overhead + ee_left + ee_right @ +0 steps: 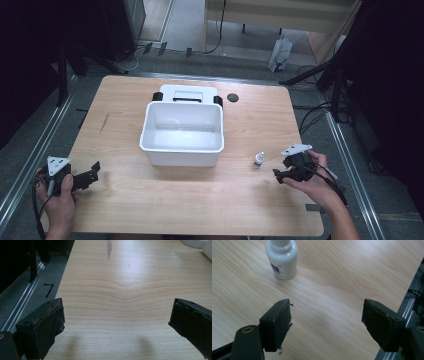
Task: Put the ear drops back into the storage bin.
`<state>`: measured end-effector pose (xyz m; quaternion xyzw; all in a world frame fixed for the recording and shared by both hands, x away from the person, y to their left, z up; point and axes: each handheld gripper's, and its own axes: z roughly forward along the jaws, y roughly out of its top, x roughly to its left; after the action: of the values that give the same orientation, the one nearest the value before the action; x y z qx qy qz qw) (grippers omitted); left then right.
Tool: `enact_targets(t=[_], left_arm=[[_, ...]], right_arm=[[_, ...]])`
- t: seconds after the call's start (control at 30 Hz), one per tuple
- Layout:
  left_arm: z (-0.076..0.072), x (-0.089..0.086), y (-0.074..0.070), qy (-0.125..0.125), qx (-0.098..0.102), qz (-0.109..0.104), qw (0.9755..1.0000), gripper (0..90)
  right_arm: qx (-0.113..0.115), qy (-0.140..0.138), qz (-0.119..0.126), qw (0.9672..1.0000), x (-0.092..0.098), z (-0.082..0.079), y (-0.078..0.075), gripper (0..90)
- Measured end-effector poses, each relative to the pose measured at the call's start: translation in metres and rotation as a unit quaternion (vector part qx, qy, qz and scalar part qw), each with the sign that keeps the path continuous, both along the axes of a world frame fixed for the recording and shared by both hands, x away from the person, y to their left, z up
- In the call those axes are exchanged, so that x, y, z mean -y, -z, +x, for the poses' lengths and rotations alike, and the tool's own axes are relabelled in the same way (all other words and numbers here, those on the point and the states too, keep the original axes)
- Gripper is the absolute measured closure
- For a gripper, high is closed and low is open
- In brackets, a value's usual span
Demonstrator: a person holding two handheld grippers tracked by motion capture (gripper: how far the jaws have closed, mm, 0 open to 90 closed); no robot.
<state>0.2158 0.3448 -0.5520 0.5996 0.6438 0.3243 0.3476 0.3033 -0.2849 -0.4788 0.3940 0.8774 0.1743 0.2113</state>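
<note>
A small white bottle [258, 159] stands upright on the wooden table [150, 210], right of a white plastic bin [181, 134]. My right gripper [280, 175] is held just right of the bottle, its jaws pointing left. In the right gripper view the bottle [282, 258] stands ahead and to the left of the gripper [327, 320], which is open with only bare wood between its jaws. My left gripper [92, 174] rests near the table's front left corner. In its own view the left gripper [117, 322] is open wide over bare wood.
A white lid [187, 93] with black latches lies behind the bin, and a black round disc [232, 97] sits to its right. Metal rails [30, 165] run along both sides of the table. A white bag [280, 54] stands on the floor beyond.
</note>
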Motion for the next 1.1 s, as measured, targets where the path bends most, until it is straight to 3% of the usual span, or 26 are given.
enact_targets(t=[0.13,0.33,0.4,0.47,0.6,0.67,0.77,0.8,0.87,1.1], left_arm=[[0.000,0.000,0.000,0.000,-0.001,0.000,1.0000,0.4],[0.000,0.000,0.000,0.001,-0.002,0.000,1.0000,0.4],[0.001,0.000,0.000,0.001,-0.002,-0.001,1.0000,0.4],[0.001,0.000,0.000,0.001,-0.003,-0.002,1.0000,0.4],[0.001,0.000,0.000,0.003,-0.004,-0.001,1.0000,0.4],[0.001,0.000,0.000,0.004,-0.004,-0.002,1.0000,0.4],[0.001,0.000,0.000,0.003,-0.004,-0.002,1.0000,0.4],[0.001,-0.001,0.000,0.004,-0.004,-0.003,1.0000,0.4],[0.001,-0.001,0.000,0.004,-0.004,-0.003,1.0000,0.4],[0.001,-0.001,0.000,0.005,-0.005,-0.004,1.0000,0.4]], right_arm=[[-0.025,-0.036,-0.011,0.9990,-0.011,0.011,-0.016,31.9],[-0.064,-0.090,-0.028,0.9935,-0.028,0.023,-0.029,38.8],[-0.070,-0.096,-0.031,0.9924,-0.029,0.024,-0.030,40.0],[-0.077,-0.116,-0.059,0.9885,-0.037,0.029,-0.031,43.2],[-0.107,-0.130,-0.059,0.9838,-0.045,0.035,-0.035,52.7],[-0.137,-0.130,-0.059,0.9802,-0.050,0.041,-0.037,57.9],[-0.151,-0.132,-0.056,0.9782,-0.054,0.046,-0.037,59.7],[-0.178,-0.125,-0.054,0.9747,-0.059,0.052,-0.036,61.0],[-0.198,-0.117,-0.050,0.9720,-0.063,0.057,-0.035,62.1],[-0.189,-0.104,-0.061,0.9744,-0.072,0.062,-0.034,65.9]])
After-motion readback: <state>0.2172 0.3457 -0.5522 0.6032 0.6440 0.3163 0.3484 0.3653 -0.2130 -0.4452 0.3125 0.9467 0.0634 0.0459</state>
